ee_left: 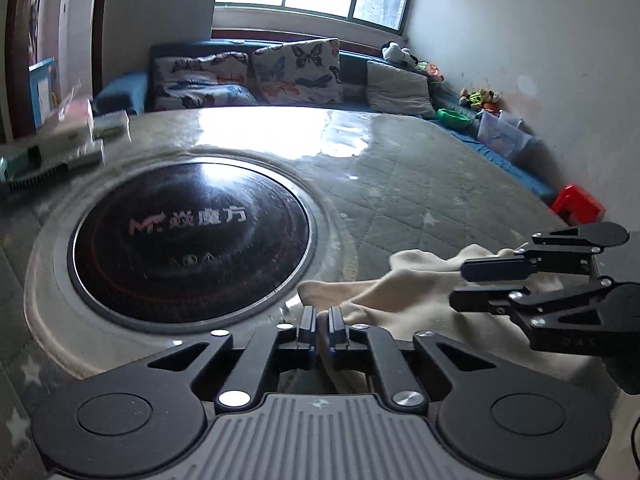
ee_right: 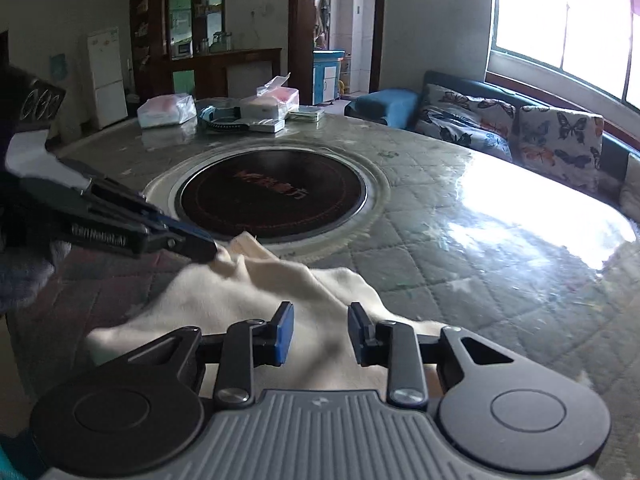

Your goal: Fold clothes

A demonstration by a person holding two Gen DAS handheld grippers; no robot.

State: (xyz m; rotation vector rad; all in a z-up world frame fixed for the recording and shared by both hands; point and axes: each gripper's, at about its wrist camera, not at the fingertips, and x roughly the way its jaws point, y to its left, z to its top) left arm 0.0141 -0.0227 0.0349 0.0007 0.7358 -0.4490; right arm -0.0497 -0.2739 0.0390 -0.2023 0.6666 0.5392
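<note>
My left gripper [ee_left: 320,330] and right gripper [ee_right: 320,332] were black, with ribbed grey housings, round black discs either side, silver screw heads on the linkages, and blue pads [ee_right: 283,332] lining the fingers.

Cream cloth [ee_right: 280,280] on a grey-green quilted table [ee_right: 440,260]; black round cooktop [ee_right: 272,196]; butterfly-print cushions [ee_right: 556,136]; red stool [ee_left: 578,204].
</note>
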